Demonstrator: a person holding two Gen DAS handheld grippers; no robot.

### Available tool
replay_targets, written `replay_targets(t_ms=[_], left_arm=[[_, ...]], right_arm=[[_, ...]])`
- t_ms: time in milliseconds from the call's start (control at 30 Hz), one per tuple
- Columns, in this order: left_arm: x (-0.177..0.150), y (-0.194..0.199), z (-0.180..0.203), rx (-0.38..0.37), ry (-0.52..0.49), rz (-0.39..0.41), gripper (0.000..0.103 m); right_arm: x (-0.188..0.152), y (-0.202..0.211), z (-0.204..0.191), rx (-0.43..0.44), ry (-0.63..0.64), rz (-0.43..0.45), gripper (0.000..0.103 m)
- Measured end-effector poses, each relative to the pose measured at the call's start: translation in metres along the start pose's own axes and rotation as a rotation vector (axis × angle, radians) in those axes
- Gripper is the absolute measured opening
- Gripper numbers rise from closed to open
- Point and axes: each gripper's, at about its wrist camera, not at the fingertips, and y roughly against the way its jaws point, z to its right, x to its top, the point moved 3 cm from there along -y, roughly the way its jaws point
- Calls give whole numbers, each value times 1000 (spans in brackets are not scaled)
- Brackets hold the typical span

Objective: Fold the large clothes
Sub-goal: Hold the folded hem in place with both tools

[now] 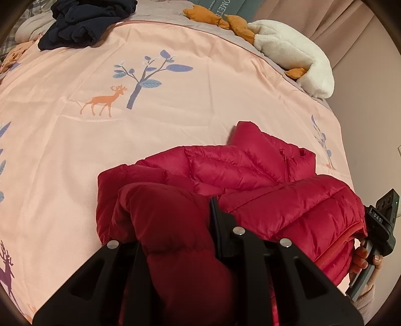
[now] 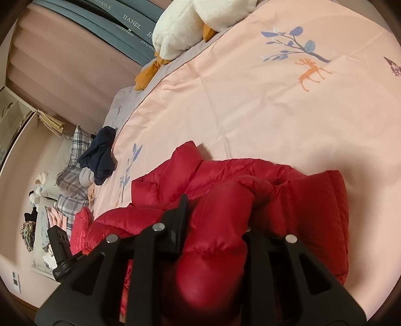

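A thick fold of the red puffer jacket (image 1: 180,240) is clamped in the left gripper (image 1: 175,225); another is pinched by the right gripper (image 2: 215,220). Beyond both, the jacket's bulk is spread across the pink duvet (image 1: 175,105).

Warm, dim indoor light, soft shadows near the lens, strong fisheye bending, dark corners, slight blur throughout.

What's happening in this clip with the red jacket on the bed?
A person is working a red puffer jacket on a pink bedspread with two handheld grippers. The left gripper and the right gripper are each clamped on a bunched part of the jacket near the bed's edge. The jacket lies crumpled, not yet neatly folded. A dark navy garment sits farther up the bed.
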Motion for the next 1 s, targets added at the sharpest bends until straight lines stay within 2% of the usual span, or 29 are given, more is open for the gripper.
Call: replay_targets(t_ms=[1000], left_arm=[[0,-1,-1,-5,7,-5,20]], right_arm=[[-3,1,1,4,-12,-4,26]])
